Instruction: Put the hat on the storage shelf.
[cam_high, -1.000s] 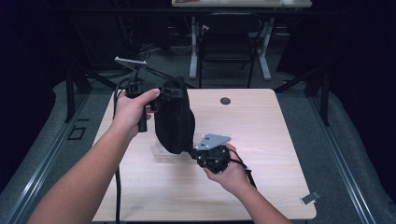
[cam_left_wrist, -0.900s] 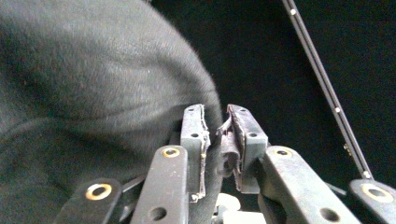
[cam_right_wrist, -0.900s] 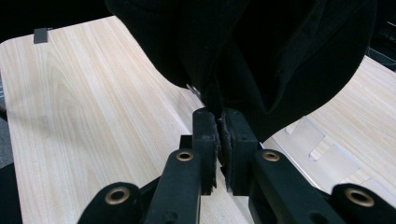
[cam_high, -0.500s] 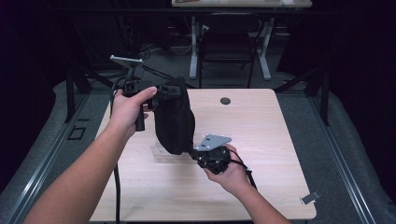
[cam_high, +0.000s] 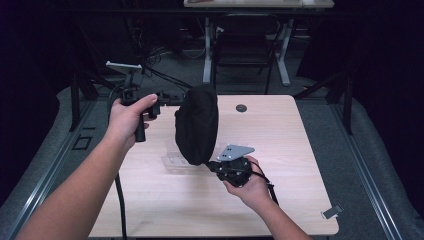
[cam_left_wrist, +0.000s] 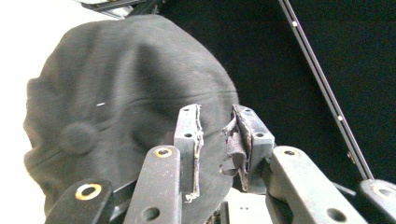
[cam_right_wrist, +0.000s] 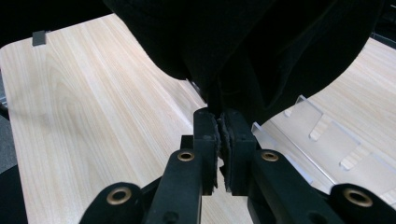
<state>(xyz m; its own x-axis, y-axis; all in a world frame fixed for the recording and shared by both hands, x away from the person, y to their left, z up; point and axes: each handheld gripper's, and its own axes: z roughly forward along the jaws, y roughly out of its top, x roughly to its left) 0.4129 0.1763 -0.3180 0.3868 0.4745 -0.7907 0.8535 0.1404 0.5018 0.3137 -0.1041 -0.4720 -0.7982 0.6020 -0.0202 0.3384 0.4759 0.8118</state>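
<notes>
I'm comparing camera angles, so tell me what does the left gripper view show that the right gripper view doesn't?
Left gripper view: the cap's rounded crown with its top button, and the left gripper with a gap between its jaws; they have just been opening, with the cloth behind them, not pinched.

Right gripper view: the right gripper shut on the cap's lower edge, the wooden table, and a clear plastic stand lying on it.

Both: the same black cap, seen close, and worn jaw pads.
</notes>
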